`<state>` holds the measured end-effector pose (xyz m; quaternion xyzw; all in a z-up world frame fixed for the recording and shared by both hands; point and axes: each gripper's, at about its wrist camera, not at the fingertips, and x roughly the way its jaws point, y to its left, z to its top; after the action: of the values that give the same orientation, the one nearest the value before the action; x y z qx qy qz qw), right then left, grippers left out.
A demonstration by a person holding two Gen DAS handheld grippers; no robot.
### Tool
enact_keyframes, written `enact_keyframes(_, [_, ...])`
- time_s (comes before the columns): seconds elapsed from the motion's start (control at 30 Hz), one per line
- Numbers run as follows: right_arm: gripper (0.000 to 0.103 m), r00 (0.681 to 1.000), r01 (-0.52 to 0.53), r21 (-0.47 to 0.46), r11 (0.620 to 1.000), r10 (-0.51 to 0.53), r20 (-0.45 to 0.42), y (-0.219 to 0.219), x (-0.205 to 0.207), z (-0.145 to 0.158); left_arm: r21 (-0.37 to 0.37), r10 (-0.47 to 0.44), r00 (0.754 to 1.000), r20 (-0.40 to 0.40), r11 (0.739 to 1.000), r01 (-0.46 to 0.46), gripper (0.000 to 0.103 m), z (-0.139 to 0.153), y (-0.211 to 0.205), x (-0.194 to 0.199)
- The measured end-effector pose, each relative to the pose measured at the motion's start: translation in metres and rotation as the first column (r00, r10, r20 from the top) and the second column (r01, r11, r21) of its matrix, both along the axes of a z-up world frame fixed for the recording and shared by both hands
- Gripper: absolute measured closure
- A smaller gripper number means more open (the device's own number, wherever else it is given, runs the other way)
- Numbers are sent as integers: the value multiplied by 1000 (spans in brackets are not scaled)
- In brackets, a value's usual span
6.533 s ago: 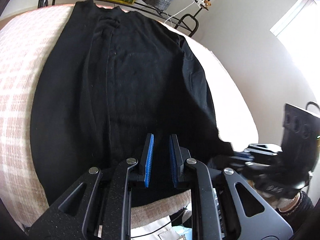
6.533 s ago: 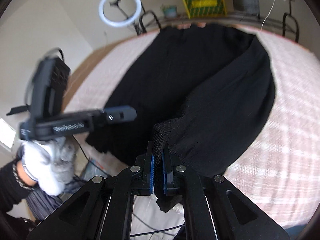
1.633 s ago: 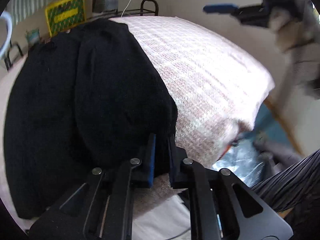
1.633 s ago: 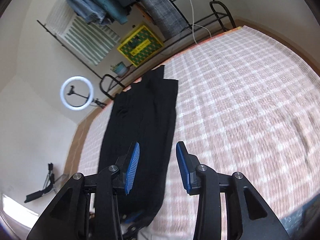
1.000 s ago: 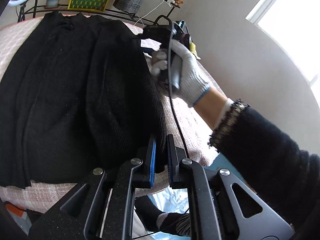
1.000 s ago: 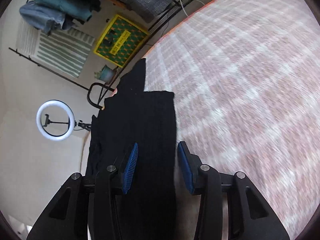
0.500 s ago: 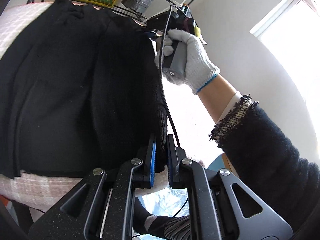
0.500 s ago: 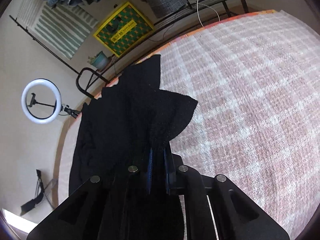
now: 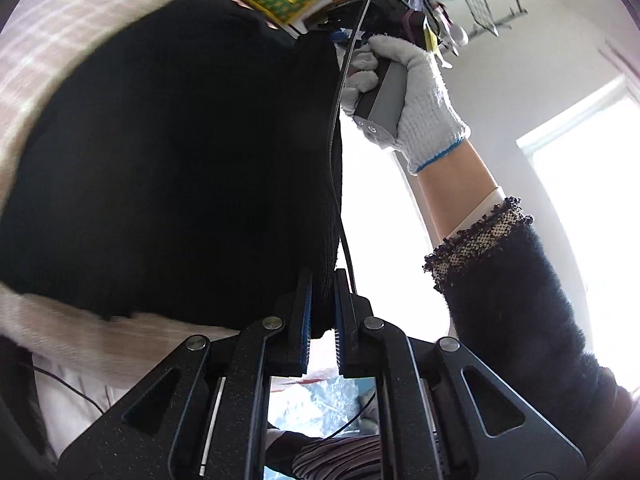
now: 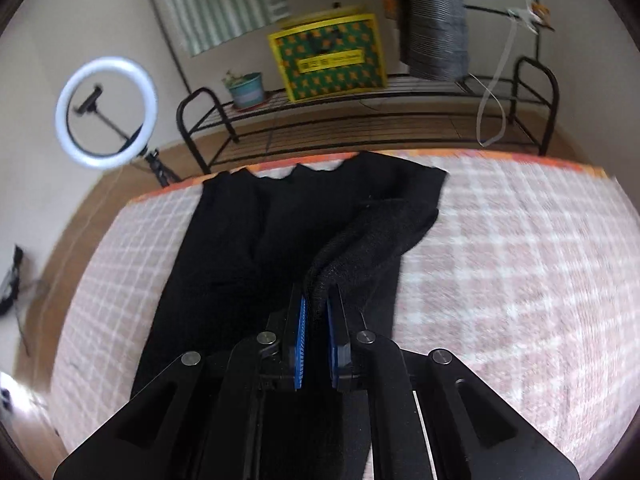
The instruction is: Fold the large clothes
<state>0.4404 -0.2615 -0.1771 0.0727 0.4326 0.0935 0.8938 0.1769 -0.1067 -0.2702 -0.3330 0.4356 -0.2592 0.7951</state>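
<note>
On my plaid-covered bed (image 10: 520,264) lies 1 black garment (image 10: 248,240). I hold 2 grippers, my left gripper (image 9: 321,312) and my right gripper (image 10: 315,324). Behind stand 1 ring light (image 10: 106,112), 1 yellow-green box (image 10: 328,58), 1 potted plant (image 10: 248,88), 1 metal rack (image 10: 372,120).

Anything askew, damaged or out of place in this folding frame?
Nothing stands out. The black garment lies lengthwise on the checked bedspread, its right edge lifted by both grippers: right gripper and left gripper each clamp fabric. No tears or snags are visible.
</note>
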Motion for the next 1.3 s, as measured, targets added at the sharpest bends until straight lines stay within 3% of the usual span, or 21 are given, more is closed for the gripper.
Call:
enact_keyframes(0.23, [95,992,-122,-195,973,113,-55,80,14,-41,12,89,995,-49,996,-88,96,-20,35,-7])
enact_keyframes(0.4, [94,988,-138,-205,969,122,-90,88,21,-60,40,112,992,-54,993,-110,96,-32,42,-11])
enact_keyframes(0.5, [82,985,-159,-169,973,145,-92,88,22,-59,51,121,991,-64,992,-118,96,-33,42,-5])
enact_keyframes(0.57, [70,979,-190,-109,976,180,-91,84,18,-54,74,123,991,-57,990,-119,96,-27,43,-1])
enact_keyframes(0.67, [69,970,-221,53,974,225,-95,68,10,-38,95,102,993,-59,991,-96,96,-23,43,-2])
enact_keyframes(0.8, [68,965,-250,220,943,261,-19,28,-10,-1,116,61,996,-62,992,-53,94,-9,49,-16])
enact_keyframes(0.9, [68,983,-183,290,939,184,26,-19,-19,15,128,34,997,-70,991,-24,94,11,57,-22])
enact_keyframes(1.03, [68,1000,-9,379,925,16,-15,-80,-15,2,174,31,998,-55,985,-21,94,48,79,-15])
enact_keyframes(1.17, [66,993,111,476,873,-82,-82,-120,1,-23,230,171,984,-43,960,-157,94,86,116,12])
enact_keyframes(1.3, [66,982,182,522,834,-126,-140,-133,28,-46,146,328,945,-7,935,-324,94,97,151,23])
